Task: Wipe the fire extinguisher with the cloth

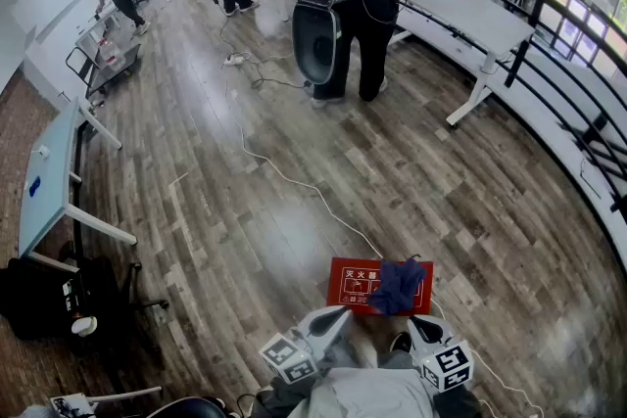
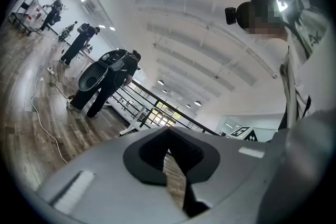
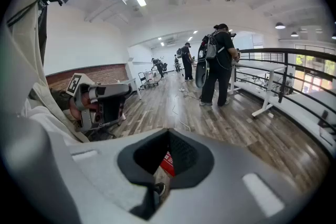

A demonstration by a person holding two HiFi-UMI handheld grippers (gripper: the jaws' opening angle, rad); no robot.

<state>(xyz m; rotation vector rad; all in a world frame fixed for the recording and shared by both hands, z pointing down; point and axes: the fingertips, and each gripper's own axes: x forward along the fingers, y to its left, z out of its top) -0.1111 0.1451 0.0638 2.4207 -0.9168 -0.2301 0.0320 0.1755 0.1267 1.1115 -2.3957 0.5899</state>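
Observation:
A red fire extinguisher box (image 1: 353,286) lies flat on the wooden floor just ahead of my feet. A dark blue cloth (image 1: 399,284) is bunched on its right half. My left gripper (image 1: 338,313) hangs shut and empty just in front of the box's near edge. My right gripper (image 1: 415,322) is also shut and empty, near the box's right corner and tilted down. In the left gripper view the left gripper (image 2: 168,132) points level across the room. Through the slit under the right gripper (image 3: 168,136), a strip of the red box (image 3: 167,163) shows.
A person with a large black backpack (image 1: 358,5) stands mid-room, with others further back. A white cable (image 1: 294,183) runs across the floor to the box. A black railing (image 1: 529,15) and white desks line the right. A light table (image 1: 44,181) and dark bags stand at the left.

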